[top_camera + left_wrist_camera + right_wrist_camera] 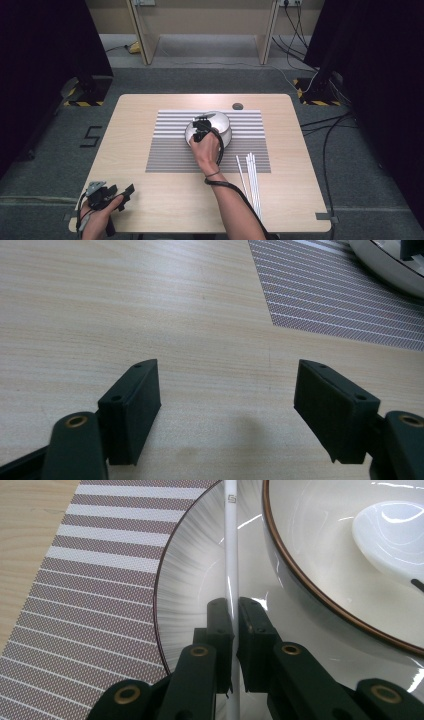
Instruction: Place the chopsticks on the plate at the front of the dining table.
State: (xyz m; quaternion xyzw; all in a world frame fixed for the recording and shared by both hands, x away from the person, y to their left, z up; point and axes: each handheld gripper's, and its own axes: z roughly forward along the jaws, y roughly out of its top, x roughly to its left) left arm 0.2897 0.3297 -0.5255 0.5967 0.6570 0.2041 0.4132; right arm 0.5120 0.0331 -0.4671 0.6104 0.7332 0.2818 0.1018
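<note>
Nearest the person, the left tool [116, 195] rests at the front left corner of the worktop [150, 210], its jaws spread wide with nothing between them and only bare wood beneath, which reads as an idle hand parked clear of the work; to the right, near the front edge, a bundle of white chopsticks [251, 180] lies lengthwise off the striped placemat [165, 155], probably a supply kept within the right hand's reach; farther in, the right tool [234, 630] has its jaws pressed together on a single white chopstick [231, 550], pinching it low on the shaft so that most of the length runs forward past the jaws; that chopstick crosses over the rim of a ribbed plate [185, 595] and passes just beside the brown-edged bowl [310, 555] standing on it, and whether it touches either I cannot tell; the hold looks meant to lay the chopstick on the plate alongside the bowl; inside the bowl lies a white ceramic spoon [390, 535]; beyond the setting, a small dark disc [238, 106] sits at the worktop's far edge.
</note>
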